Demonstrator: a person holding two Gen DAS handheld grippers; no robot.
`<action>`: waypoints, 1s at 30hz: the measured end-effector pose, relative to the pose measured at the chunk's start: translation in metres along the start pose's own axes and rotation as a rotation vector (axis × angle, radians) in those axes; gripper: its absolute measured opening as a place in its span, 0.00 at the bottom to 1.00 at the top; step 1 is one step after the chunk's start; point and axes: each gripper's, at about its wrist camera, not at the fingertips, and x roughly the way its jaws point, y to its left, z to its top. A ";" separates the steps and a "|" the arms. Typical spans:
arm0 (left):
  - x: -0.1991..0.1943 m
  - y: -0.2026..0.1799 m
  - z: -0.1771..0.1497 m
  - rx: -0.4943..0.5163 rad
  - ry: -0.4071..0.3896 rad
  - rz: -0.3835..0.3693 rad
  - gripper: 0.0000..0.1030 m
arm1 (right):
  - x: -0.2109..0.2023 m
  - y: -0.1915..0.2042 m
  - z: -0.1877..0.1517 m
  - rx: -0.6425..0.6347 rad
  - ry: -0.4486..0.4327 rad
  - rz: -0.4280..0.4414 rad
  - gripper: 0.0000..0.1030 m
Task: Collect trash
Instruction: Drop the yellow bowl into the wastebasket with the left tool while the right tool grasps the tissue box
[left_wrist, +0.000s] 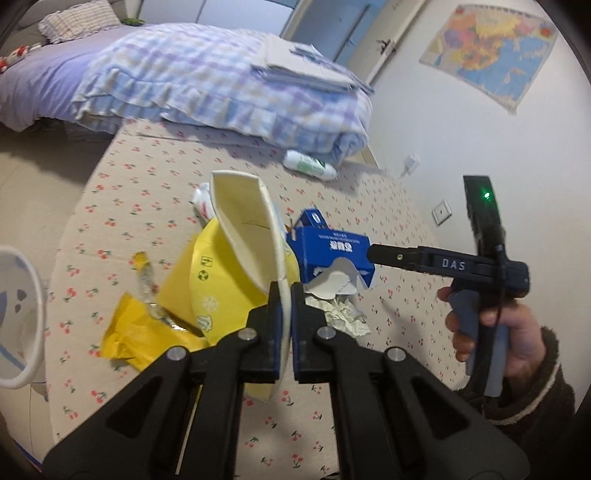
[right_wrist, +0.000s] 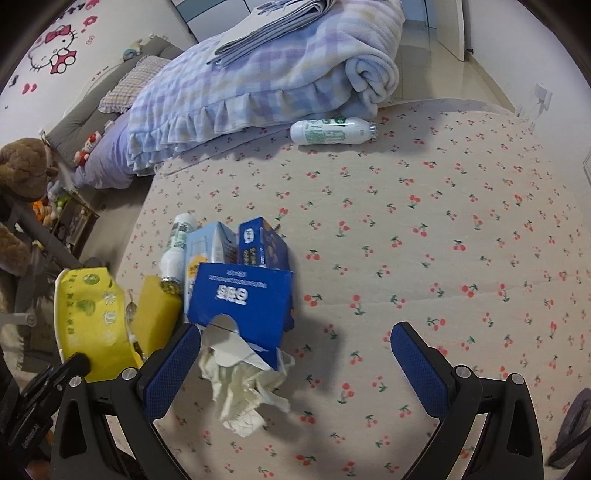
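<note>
Most of the trash is still on the cherry sheet (right_wrist: 424, 229): the blue box (right_wrist: 240, 306), crumpled tissue (right_wrist: 243, 391), yellow wrappers (left_wrist: 144, 332) and a far bottle (right_wrist: 332, 131). The left gripper (left_wrist: 284, 295) pinches the yellow paper cup (left_wrist: 247, 251) tight. The right gripper (right_wrist: 295, 354) is wide open by the box.

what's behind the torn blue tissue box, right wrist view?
Behind the blue tissue box stand a darker blue carton and a pale blue carton, with a small white bottle lying beside them. Their lower parts are hidden by the box.
</note>
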 end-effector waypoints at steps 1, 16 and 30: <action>-0.004 0.002 0.000 -0.004 -0.011 0.005 0.05 | 0.002 0.003 0.001 0.003 -0.002 0.015 1.00; -0.034 0.032 -0.010 -0.047 -0.058 0.052 0.05 | 0.039 0.011 0.002 0.070 0.027 0.115 0.60; -0.061 0.058 -0.014 -0.091 -0.121 0.114 0.05 | -0.007 0.034 -0.010 -0.015 -0.101 0.153 0.15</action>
